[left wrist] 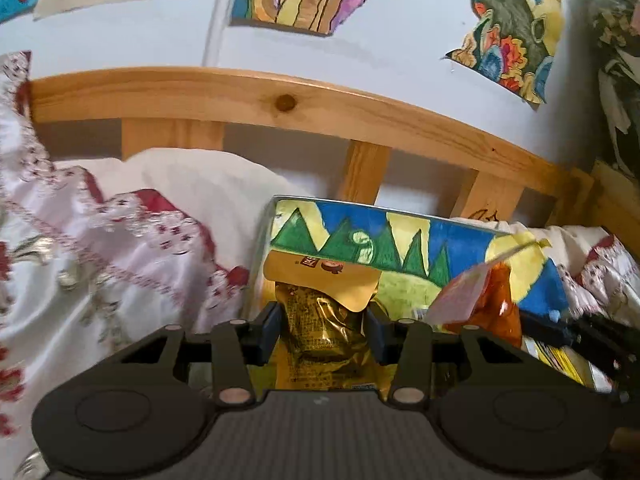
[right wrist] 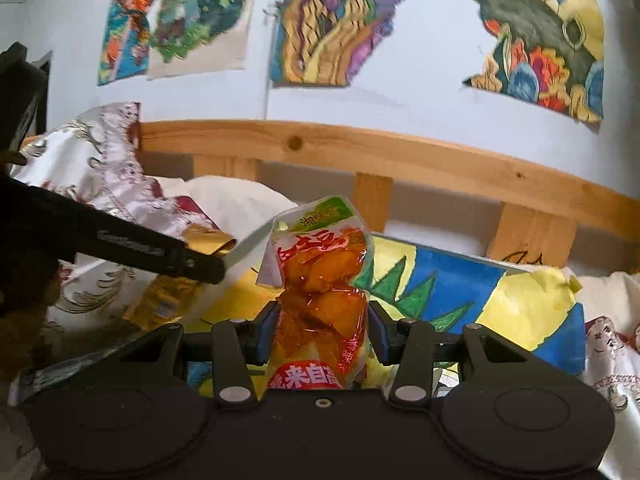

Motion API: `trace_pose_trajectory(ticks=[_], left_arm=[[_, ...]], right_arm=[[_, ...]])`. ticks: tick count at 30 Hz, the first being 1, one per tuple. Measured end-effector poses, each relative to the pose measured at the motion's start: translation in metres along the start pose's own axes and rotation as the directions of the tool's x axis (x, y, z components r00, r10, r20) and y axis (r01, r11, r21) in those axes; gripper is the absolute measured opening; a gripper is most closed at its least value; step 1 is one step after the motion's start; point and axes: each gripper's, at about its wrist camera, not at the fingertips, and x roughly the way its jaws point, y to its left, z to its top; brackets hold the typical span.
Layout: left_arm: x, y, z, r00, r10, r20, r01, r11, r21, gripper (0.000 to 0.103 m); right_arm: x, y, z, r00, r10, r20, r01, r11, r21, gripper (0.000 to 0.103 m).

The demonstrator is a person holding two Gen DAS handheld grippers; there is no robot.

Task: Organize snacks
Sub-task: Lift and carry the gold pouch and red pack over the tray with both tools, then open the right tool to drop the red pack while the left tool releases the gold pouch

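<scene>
1. The left gripper (left wrist: 323,330) was clamped on a gold packet (left wrist: 324,336), held upright just in front of the painted box (left wrist: 400,240).
2. The right gripper (right wrist: 322,332) was clamped on an orange packet (right wrist: 320,292), also upright, near the same box (right wrist: 460,284).
3. The box sat on the quilt (left wrist: 100,240) before a wooden rail (left wrist: 280,100).
4. In the left view the orange packet (left wrist: 480,296) hung just right of the gold one.

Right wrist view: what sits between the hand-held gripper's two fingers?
An orange snack packet, pinched upright between the right hand-held gripper fingers; behind it stands a painted box.
</scene>
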Motion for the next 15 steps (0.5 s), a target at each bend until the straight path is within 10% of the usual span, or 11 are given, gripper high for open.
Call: trace_pose_trajectory(ticks=[15], left_arm=[[0.054, 0.0, -0.023, 0.998, -0.007, -0.056, 0.005, 0.999, -0.033, 0.049]], right_arm=[[0.043, 0.006, -0.029, 0.991, -0.003, -0.135, 0.004, 1.0, 0.006, 0.049]])
